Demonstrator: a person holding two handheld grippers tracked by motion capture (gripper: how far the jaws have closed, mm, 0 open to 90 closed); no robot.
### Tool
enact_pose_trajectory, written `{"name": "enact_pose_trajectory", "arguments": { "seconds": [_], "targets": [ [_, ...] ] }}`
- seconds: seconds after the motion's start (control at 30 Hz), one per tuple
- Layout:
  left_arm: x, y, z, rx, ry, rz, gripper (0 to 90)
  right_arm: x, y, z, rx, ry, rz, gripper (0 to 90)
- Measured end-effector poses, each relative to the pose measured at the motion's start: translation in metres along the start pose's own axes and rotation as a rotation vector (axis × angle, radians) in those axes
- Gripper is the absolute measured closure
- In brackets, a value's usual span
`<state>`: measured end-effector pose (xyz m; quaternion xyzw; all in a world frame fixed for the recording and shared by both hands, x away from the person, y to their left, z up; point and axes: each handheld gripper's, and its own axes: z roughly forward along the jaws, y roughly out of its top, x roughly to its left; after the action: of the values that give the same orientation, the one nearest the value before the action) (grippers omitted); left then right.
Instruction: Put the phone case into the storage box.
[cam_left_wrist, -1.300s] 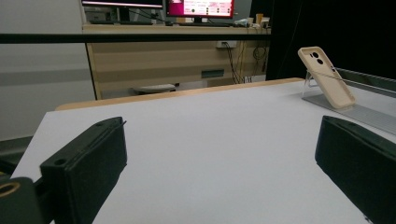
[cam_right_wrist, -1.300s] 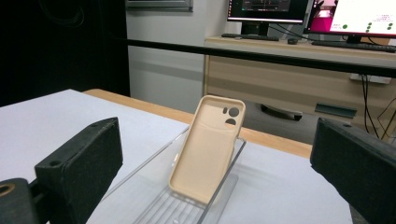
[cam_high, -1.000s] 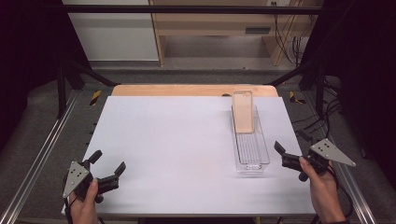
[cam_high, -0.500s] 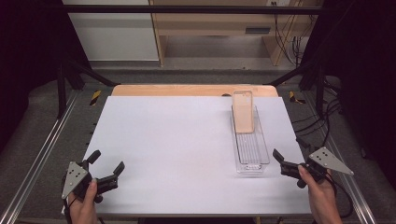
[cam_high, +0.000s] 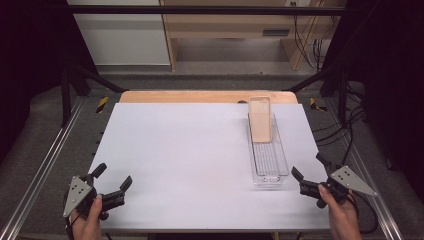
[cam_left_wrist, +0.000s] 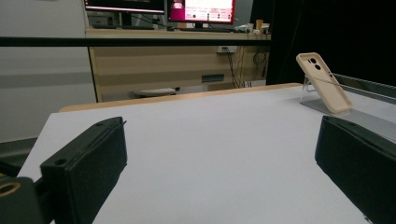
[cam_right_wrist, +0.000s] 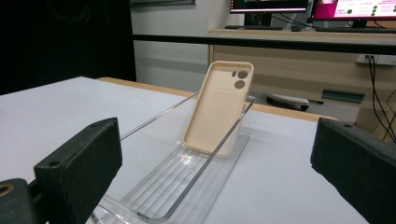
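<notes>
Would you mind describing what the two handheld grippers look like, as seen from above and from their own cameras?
Both are black two-jaw tools. The left gripper and right gripper each carry a grey three-cornered plate with small dark holes on top. A black cable trails from the right one. In the gripper views, the jaws appear as thick matte-black blocks with a small round hole on the left block. No sleeves are visible.

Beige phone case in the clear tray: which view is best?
Right gripper view: the beige phone case is close, leaning upright against the clear plastic tray, camera cutouts visible. High view shows it small from above; left gripper view distant, side-on.
</notes>
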<state>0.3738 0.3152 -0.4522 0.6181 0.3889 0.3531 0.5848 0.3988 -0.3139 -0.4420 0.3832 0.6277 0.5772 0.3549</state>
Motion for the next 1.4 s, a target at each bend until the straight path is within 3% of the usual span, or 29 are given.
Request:
{"name": "enact_pose_trajectory", "arguments": {
  "seconds": [0.47, 1.03, 1.4],
  "targets": [
    [-0.002, -0.001, 0.003, 0.015, -0.026, 0.007, 1.9, 0.011, -0.011, 0.002, -0.023, 0.014, 0.023, 2.3],
    [-0.005, 0.0, 0.004, 0.007, -0.046, 0.01, 1.8, 0.024, -0.013, 0.011, -0.022, 0.051, -0.021, 2.2],
    [-0.005, 0.0, 0.004, 0.003, -0.054, 0.008, 1.8, 0.036, -0.01, 0.022, -0.022, 0.088, -0.025, 2.2]
  ]
}}
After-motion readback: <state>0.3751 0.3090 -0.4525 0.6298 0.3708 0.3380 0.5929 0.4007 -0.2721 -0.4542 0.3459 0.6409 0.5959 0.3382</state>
